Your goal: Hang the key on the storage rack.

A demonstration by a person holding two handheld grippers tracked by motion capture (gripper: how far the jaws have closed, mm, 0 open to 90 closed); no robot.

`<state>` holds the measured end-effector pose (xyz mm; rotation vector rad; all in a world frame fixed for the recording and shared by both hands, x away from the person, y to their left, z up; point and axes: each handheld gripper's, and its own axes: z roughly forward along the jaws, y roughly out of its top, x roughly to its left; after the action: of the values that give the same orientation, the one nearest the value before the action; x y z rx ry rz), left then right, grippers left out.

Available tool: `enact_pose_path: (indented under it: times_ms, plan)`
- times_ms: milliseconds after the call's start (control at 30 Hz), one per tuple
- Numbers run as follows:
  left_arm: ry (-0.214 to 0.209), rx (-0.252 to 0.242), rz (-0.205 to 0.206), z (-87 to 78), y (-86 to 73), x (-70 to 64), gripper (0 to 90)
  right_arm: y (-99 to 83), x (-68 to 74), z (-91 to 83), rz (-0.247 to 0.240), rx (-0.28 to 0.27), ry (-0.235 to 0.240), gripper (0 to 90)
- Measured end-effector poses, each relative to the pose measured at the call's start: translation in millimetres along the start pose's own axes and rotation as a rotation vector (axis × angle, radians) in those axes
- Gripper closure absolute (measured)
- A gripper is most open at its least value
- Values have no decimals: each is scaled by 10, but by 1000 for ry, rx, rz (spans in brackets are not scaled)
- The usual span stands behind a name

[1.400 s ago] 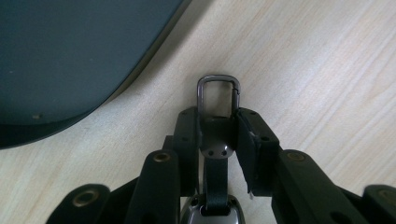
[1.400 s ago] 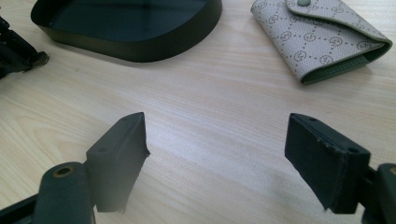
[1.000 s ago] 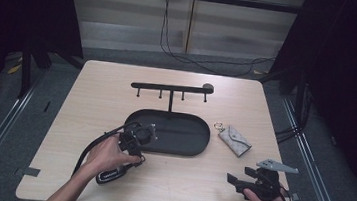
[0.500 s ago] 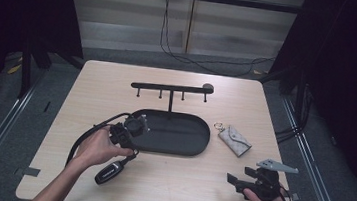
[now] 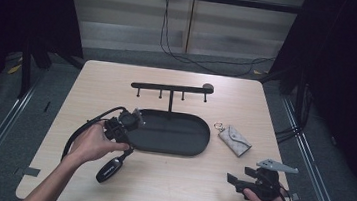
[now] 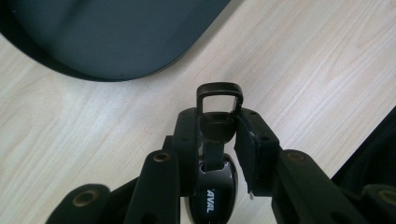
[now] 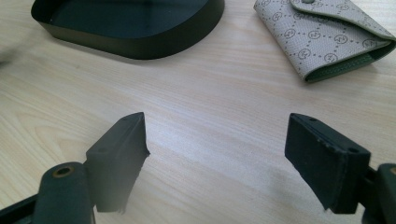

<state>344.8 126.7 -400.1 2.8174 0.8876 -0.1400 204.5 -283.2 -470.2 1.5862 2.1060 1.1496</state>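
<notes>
The letters "AVAL" stand in white on the black key fob [image 6: 212, 186].

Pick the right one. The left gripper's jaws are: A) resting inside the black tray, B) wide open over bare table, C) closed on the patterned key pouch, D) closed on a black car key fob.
D: in the left gripper view the left gripper has its jaws closed on the black key fob, above the table beside the black tray.

Black oval tray [image 5: 182, 143], glossy black key fob [image 6: 215, 193], beige monogram-patterned key pouch [image 7: 322, 35], pale wood table [image 5: 266, 109]
</notes>
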Motion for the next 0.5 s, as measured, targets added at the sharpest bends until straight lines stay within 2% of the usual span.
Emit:
enact_pose_path:
  times_ms: [500]
  plan:
    - [19,-32,-24,-223,-39,39,705,-1,-2,3,3,3,1,212]
